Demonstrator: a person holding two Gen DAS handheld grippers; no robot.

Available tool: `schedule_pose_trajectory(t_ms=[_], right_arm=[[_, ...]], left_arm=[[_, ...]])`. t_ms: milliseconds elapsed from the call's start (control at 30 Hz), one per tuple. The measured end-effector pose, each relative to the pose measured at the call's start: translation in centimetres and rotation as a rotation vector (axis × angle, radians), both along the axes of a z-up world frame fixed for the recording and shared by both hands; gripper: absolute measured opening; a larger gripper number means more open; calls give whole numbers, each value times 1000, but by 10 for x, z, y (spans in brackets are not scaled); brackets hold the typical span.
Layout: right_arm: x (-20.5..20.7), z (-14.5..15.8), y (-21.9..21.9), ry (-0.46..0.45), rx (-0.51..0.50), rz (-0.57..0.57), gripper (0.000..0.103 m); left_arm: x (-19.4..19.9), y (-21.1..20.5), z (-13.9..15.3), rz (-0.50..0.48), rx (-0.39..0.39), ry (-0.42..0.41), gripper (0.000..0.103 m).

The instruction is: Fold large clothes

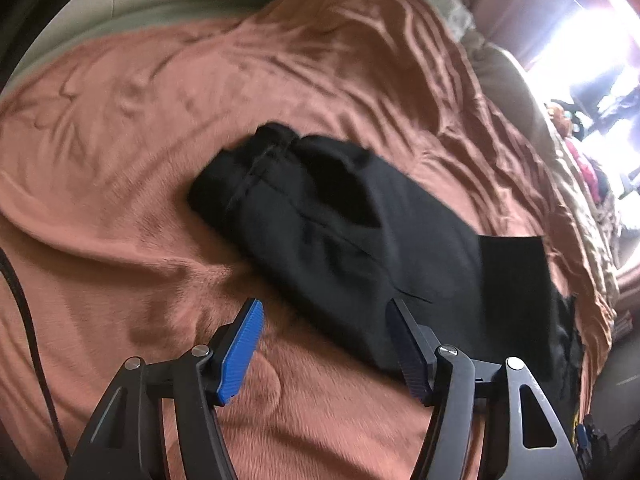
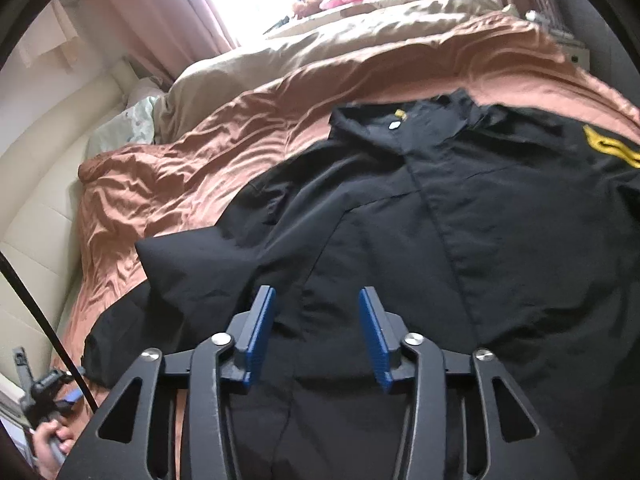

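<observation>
On bed, jacket (image 2: 400,220) collar pts away.

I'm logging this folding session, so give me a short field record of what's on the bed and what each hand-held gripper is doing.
surface: rust-brown blanket on a bed
garment: black jacket, spread out, collar at the far end
marking: yellow emblem on the jacket
sleeve: black sleeve lying on the blanket
left hand-held gripper: open, nothing held
right hand-held gripper: open over the jacket, nothing held
</observation>
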State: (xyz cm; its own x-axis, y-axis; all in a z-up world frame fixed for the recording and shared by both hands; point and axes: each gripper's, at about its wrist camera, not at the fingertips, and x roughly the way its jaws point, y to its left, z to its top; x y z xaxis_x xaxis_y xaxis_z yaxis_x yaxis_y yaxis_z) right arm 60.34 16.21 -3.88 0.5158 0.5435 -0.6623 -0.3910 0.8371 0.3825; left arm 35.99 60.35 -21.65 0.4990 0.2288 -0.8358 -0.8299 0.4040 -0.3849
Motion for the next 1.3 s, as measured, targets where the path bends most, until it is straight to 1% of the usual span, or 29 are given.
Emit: schedule_pose_trajectory(t_ms=[67,100,133,167,200,233,267,300,333,400,433,567,600,633,700,767,833,900,1000,1067,1133,1167,1200,1233,1267,1300], right_arm=[[11,-8,10,30,11,14,36],[16,-12,13,46,18,20,32],[21,-15,16,60,28,27,27],[27,-19,22,78,46,41,25],[31,-21,26,89,56,48,20],[36,-25,31,100,66,56,18],[43,-29,37,115,89,71,17],[48,-32,40,126,101,75,15],[54,-35,43,134,109,78,15],[67,-46,51,158,148,92,12],[73,-51,55,174,168,103,11],[91,-80,70,220,213,115,7],[95,-85,72,233,223,112,5],[99,-89,73,245,228,109,5],[108,-100,80,270,220,104,4],[116,-108,87,299,227,132,4],[120,-104,87,309,224,141,4],[121,-95,83,324,206,143,4],[117,-75,70,296,188,127,4],[113,-60,60,304,210,133,4],[107,-46,51,288,229,131,5],[103,-35,43,267,240,126,6],[99,-28,39,254,246,123,14],[94,-21,33,240,260,120,28],[86,-11,21,217,291,117,37],[80,-5,13,199,303,111,54]], left_arm=[[7,8,-14,13,-18,6,63],[9,12,-18,19,-16,7,55],[11,17,-20,26,1,12,40],[12,22,-21,41,22,21,28],[12,26,-21,52,15,18,10],[10,30,-19,62,-4,-12,5],[9,31,-14,61,2,-30,4],[8,29,-4,53,27,-50,4],[8,27,8,35,59,-75,3],[6,22,28,4,96,-113,3],[5,19,44,-12,122,-132,3],[5,13,85,-58,185,-179,2],[5,9,97,-71,202,-192,2],[8,9,104,-78,210,-199,2],[11,3,123,-103,231,-221,2],[19,-7,142,-136,263,-237,2],[26,-18,161,-164,296,-240,2],[37,-25,177,-188,312,-256,2],[52,-44,208,-227,355,-289,2],[64,-60,229,-259,374,-324,2],[77,-78,250,-297,390,-358,2],[82,-85,258,-313,397,-371,2],[88,-93,265,-331,403,-385,2],[95,-102,272,-352,409,-402,2],[103,-111,280,-375,416,-417,2],[110,-119,286,-396,419,-427,2]])
